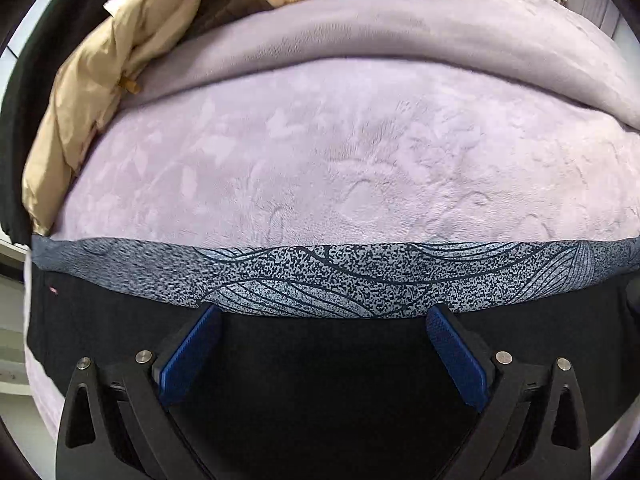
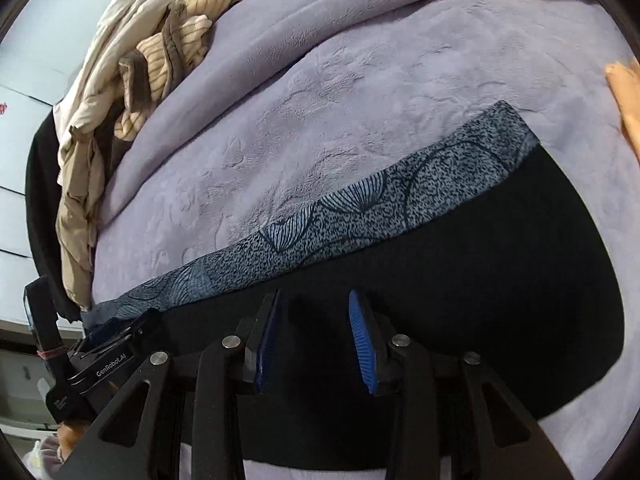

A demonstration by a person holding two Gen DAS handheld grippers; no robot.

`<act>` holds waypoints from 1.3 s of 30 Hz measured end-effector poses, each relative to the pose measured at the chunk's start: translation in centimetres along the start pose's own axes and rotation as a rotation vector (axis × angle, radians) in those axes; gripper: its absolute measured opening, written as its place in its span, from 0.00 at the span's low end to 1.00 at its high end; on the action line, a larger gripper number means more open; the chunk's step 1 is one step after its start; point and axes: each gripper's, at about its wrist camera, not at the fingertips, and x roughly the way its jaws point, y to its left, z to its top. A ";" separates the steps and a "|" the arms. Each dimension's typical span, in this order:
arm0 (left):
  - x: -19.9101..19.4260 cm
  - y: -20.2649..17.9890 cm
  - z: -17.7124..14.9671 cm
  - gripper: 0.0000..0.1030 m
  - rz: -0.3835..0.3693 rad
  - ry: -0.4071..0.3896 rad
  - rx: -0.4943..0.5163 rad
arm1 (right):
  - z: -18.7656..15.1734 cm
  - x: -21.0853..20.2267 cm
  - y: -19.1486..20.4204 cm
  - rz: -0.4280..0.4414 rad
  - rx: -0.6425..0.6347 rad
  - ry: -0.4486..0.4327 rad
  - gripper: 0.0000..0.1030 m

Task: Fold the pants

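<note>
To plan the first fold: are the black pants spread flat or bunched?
Spread flat: the black pants lie smooth on the purple blanket, patterned waistband straight.

The black pants (image 2: 480,272) run under the frame's bottom edge, legs unseen.

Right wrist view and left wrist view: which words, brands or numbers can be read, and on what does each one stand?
"GenRobot.AI": white print on the black body of the left gripper, seen in the right wrist view.
Small label on the black block below it: too small to read.
Left wrist view: no text.
</note>
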 end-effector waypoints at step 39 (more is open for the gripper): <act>-2.5 -14.0 1.0 0.69 -0.066 -0.040 0.142 | -4.3 -7.8 -10.7 0.436 0.423 -0.200 0.13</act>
